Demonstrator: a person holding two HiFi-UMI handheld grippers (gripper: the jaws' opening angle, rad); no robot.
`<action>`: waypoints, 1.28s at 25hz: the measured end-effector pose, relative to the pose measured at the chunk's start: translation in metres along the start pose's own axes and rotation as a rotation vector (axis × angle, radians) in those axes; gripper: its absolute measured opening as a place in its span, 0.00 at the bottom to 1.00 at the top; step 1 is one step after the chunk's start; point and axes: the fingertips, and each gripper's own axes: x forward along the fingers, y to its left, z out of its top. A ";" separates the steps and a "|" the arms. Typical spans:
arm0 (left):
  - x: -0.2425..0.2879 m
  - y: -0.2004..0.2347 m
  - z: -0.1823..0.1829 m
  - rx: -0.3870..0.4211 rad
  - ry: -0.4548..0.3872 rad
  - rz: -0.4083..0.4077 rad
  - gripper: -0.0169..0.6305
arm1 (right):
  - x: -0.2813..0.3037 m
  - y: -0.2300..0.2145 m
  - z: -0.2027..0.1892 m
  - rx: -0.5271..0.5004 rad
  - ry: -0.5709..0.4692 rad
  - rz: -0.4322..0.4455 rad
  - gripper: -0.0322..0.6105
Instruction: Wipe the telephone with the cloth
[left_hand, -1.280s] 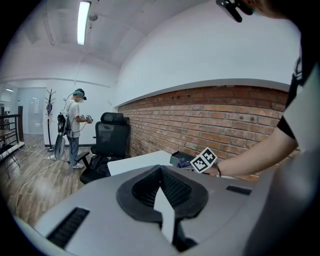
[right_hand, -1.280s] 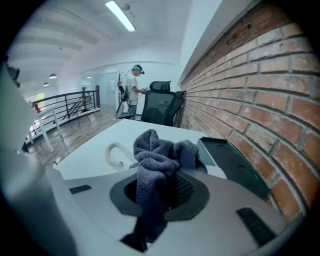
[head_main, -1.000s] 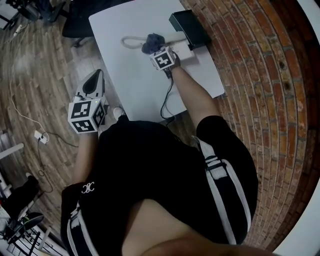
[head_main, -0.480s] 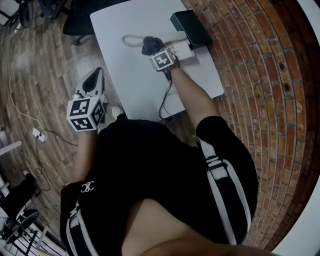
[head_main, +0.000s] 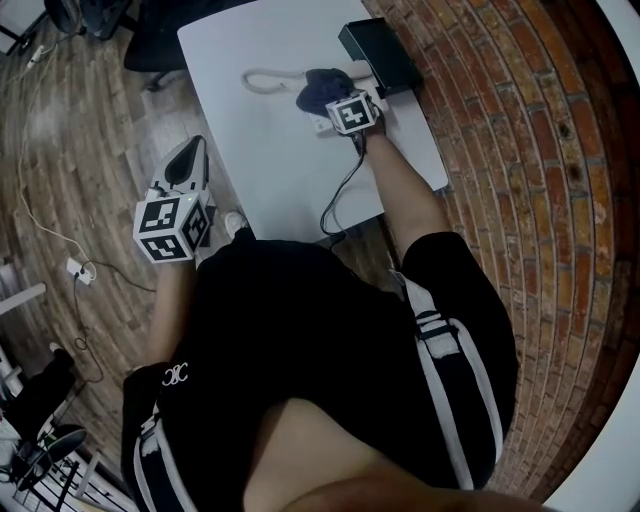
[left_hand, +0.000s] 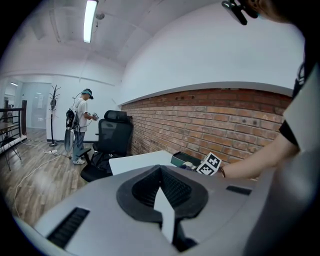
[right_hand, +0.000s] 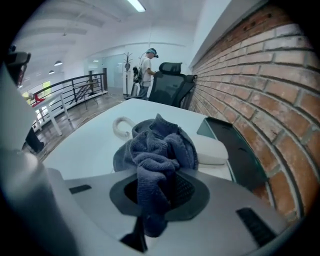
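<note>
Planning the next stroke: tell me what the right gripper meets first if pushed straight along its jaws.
The right gripper's clamped cloth leads; behind it, probably the white telephone, though depth is unclear.

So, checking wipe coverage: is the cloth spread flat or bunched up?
Bunched: the cloth hangs crumpled in folds from the right claw.

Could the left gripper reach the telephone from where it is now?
Probably not from there: the left gripper hangs off the table's near left edge, and the telephone lies across it by the wall, partly under the cloth in the right gripper.
</note>
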 end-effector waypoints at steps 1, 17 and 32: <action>0.001 -0.001 0.000 0.000 0.002 -0.001 0.02 | -0.002 -0.013 -0.002 0.028 0.000 -0.026 0.12; 0.001 -0.004 -0.004 0.000 0.015 -0.005 0.02 | -0.038 -0.105 -0.039 0.384 -0.076 -0.255 0.12; 0.003 -0.006 -0.006 0.020 0.033 -0.025 0.02 | -0.043 -0.079 -0.050 0.994 -0.333 -0.105 0.12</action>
